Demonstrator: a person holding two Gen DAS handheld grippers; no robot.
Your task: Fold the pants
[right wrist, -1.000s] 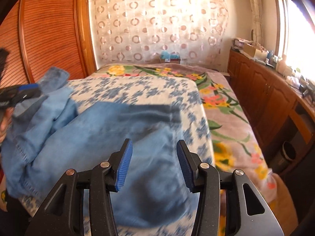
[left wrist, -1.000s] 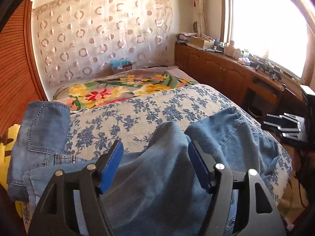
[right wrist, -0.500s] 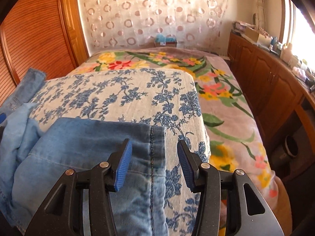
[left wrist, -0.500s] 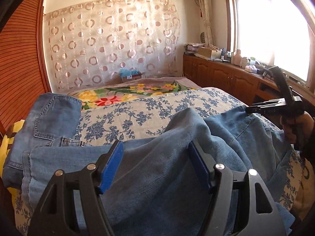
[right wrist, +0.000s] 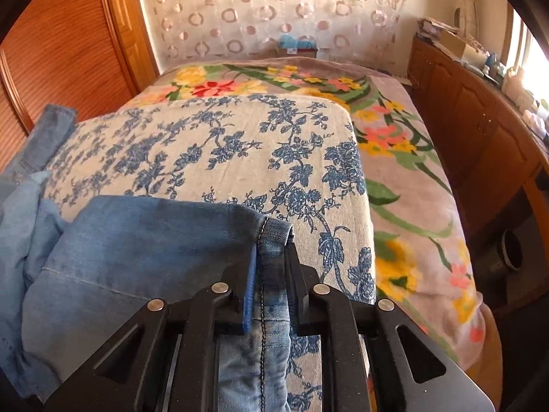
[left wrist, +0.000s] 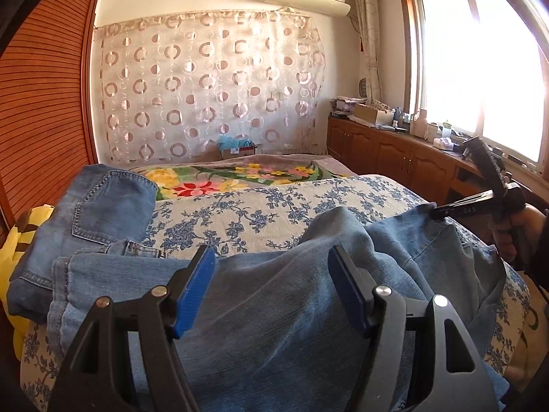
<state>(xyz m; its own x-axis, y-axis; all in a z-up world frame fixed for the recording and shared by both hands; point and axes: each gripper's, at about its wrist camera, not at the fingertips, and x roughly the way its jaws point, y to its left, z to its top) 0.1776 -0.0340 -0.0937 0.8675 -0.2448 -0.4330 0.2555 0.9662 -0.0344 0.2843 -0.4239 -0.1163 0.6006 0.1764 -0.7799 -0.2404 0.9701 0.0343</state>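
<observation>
Blue jeans (left wrist: 274, 309) lie across the blue-flowered bed cover (left wrist: 257, 213), the waist and back pocket (left wrist: 103, 206) bunched at the left. My left gripper (left wrist: 271, 257) hovers open just over the middle of the denim, with cloth under the gap but nothing pinched. In the right wrist view the jaws of my right gripper (right wrist: 272, 250) are closing on the stitched hem (right wrist: 272, 233) of a leg of the jeans (right wrist: 137, 240), pads pressing on the fold. From the left wrist view that right gripper (left wrist: 434, 211) bites the leg end at the bed's right side, a hand (left wrist: 525, 226) behind it.
A yellow plush toy (left wrist: 20, 240) sits under the waist at the left edge. A flowered blanket (right wrist: 411, 171) covers the far and right part of the bed. Wooden cabinets (left wrist: 394, 151) with clutter run under the window; a slatted wardrobe door (left wrist: 41, 120) stands at the left.
My right gripper swung over to the leg end, set its open jaws around the hem, and has now closed on it. The left gripper stays open, slightly lower over the denim.
</observation>
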